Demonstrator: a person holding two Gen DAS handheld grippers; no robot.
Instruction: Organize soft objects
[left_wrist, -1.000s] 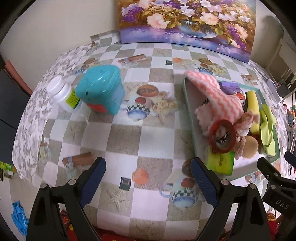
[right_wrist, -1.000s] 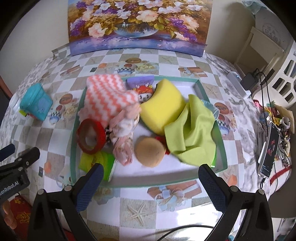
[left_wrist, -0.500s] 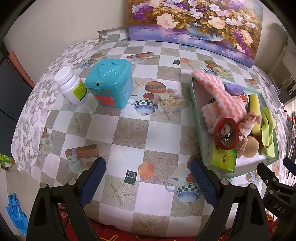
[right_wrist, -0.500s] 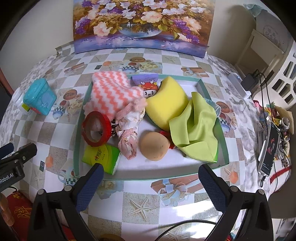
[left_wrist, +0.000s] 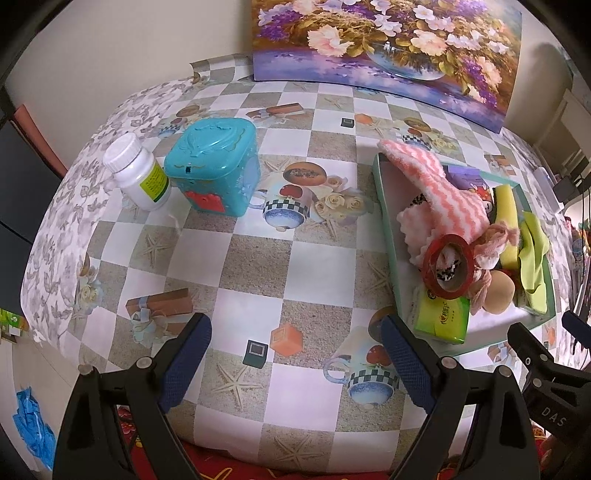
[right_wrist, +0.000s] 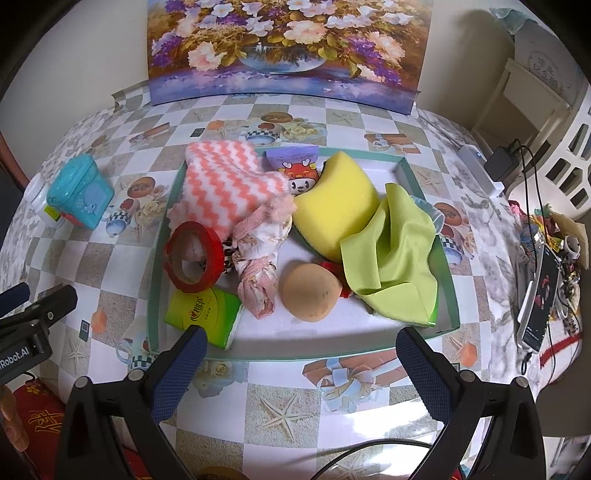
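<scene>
A green-rimmed tray (right_wrist: 448, 280) holds a pink zigzag cloth (right_wrist: 225, 184), a yellow sponge (right_wrist: 340, 199), a lime cloth (right_wrist: 395, 254), a tan puff (right_wrist: 308, 291), a pink floral cloth (right_wrist: 262, 251), a red tape ring (right_wrist: 194, 256) and a green tissue pack (right_wrist: 203, 310). The tray also shows in the left wrist view (left_wrist: 384, 218). My right gripper (right_wrist: 301, 369) is open and empty, before the tray's near rim. My left gripper (left_wrist: 295, 358) is open and empty over the bare tablecloth, left of the tray.
A teal plastic box (left_wrist: 214, 170) and a white pill bottle (left_wrist: 138, 171) stand at the table's left. A flower painting (right_wrist: 284, 48) leans at the back. Cables, a phone (right_wrist: 539, 299) and clutter lie at the right edge. The table's front edge is close to both grippers.
Both grippers have drawn back and up from the table, so the tray and the teal box look smaller and farther. Both stayed open; nothing in the tray moved.
</scene>
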